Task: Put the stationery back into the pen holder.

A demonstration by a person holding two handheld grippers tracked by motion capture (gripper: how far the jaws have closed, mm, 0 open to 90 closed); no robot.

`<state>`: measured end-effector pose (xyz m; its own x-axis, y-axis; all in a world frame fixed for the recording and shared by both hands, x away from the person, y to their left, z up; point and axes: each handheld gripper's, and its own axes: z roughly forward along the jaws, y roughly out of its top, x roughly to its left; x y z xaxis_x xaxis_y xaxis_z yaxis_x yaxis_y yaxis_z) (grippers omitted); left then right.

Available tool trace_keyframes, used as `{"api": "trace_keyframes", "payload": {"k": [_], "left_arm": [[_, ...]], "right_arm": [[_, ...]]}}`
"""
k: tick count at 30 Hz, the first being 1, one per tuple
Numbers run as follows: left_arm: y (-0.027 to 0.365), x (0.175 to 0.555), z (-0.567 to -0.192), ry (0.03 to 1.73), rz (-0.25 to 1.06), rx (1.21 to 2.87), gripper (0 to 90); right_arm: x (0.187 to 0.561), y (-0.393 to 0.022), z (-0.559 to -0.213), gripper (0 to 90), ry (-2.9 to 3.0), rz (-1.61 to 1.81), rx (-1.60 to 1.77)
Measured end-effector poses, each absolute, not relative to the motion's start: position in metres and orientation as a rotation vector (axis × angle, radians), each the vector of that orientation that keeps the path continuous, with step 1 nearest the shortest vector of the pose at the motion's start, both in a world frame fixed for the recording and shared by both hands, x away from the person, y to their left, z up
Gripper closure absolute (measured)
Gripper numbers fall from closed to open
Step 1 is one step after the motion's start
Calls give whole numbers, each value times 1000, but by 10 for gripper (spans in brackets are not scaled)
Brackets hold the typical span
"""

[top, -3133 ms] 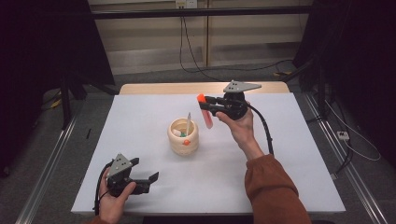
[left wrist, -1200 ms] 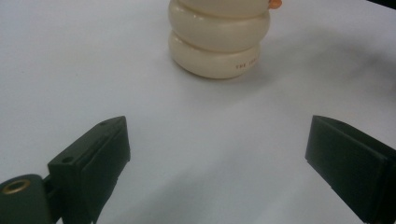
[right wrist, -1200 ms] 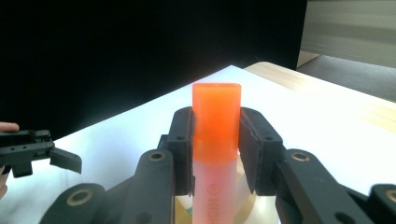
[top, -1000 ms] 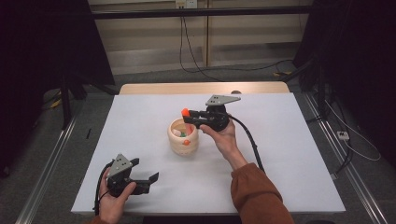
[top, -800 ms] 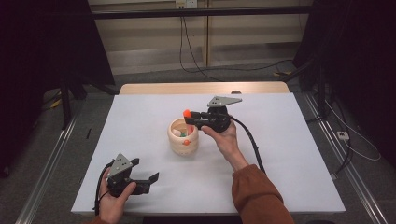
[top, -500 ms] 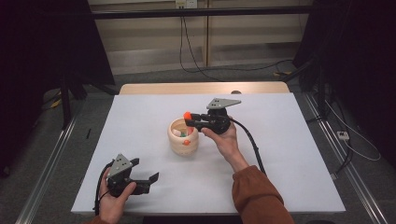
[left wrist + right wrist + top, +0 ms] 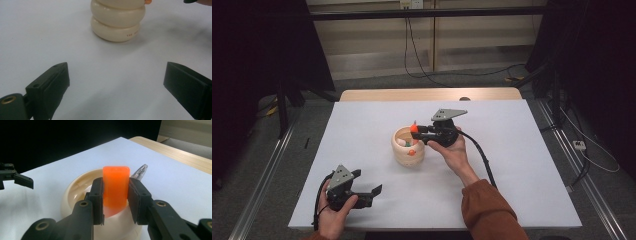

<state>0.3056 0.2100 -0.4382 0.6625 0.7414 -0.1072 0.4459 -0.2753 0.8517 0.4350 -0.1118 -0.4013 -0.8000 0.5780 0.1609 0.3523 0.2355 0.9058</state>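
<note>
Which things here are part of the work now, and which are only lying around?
In use:
right gripper, shut on the orange piece
cream ribbed cup below it

Idle:
left gripper, open
clear pen in the cup

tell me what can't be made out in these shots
- Lower end of the orange piece: right gripper view, hidden behind the right gripper and the cream holder's rim.
- Small things inside the holder: high view, too small to identify.
- Printed text on the holder's base: left gripper view, blurred.
- Holder's top: left gripper view, cut off by the upper edge.
</note>
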Motion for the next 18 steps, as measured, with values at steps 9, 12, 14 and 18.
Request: {"api": "trace_keyframes", "payload": {"k": [9, 12, 14, 18], "left_arm": [[210, 306, -438, 935, 392, 1920, 63], [209, 306, -438, 944, 390, 1921, 63], [208, 306, -439, 942, 387, 1918, 63], [208, 306, -439, 935, 388, 1927, 63]], "right_arm": [[433, -112, -399, 571, 2304, 1589, 881], [432, -114, -397, 493, 2296, 1589, 888], [429, -115, -394, 473, 2276, 1602, 895], [426, -118, -387, 364, 2240, 1598, 906]]}}
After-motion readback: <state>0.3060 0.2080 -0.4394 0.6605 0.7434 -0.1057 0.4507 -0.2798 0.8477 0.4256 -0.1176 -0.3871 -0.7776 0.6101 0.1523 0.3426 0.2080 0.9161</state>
